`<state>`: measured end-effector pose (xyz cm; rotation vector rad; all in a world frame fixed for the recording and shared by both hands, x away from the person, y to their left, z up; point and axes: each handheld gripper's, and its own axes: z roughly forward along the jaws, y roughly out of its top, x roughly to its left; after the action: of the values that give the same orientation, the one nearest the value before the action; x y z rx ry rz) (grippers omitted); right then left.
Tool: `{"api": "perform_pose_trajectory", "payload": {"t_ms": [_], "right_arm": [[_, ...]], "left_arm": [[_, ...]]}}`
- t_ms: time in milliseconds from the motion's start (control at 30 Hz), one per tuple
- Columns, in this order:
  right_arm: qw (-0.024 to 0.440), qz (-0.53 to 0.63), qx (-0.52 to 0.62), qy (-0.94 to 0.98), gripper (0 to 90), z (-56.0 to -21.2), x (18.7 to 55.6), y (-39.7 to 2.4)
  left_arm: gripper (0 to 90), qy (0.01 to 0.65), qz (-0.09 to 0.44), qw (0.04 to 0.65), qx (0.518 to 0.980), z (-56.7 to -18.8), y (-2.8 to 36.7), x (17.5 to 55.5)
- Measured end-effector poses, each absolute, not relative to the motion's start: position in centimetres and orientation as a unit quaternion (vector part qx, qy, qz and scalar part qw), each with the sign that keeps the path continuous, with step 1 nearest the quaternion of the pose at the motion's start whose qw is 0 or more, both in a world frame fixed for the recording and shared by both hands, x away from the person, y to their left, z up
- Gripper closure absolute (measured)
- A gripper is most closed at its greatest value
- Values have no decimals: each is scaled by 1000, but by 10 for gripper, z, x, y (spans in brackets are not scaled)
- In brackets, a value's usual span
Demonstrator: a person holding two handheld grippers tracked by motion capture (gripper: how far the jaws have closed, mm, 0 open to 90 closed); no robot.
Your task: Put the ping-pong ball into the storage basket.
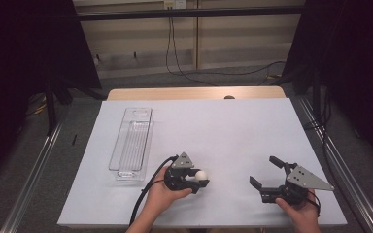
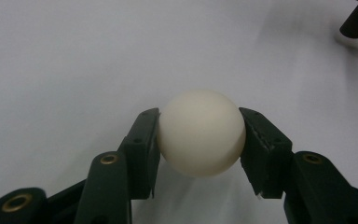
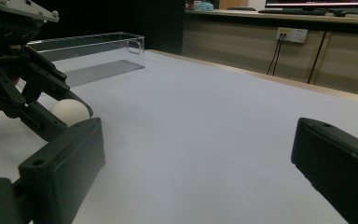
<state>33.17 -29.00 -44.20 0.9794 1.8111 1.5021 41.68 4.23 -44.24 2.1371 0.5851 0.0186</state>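
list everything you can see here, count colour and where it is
ball: 1, cream white, pinched between the left gripper's jaws near the table's front edge
clear bin: 1, transparent plastic, long and narrow, empty, left part of the table
table: 1, white sheet over a wooden top
wall socket: 1, white, on the far wall with dark cables hanging from it
left gripper: 1, black, shut on the ball
right gripper: 1, black with a grey plate, open, holding nothing, front right
hands: 2, at the bottom edge, one on each gripper
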Motion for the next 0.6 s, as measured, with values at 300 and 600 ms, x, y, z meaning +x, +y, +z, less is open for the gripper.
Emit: {"api": "perform_pose_trajectory", "payload": {"t_ms": [300,600], "right_arm": [[294,566,359,681,20,-442,332,-289],[292,564,356,685,20,-442,332,-289]], "left_arm": [[510,249,7,444,861,-437,46,418],[510,258,7,452,854,-434,51,420]]}}
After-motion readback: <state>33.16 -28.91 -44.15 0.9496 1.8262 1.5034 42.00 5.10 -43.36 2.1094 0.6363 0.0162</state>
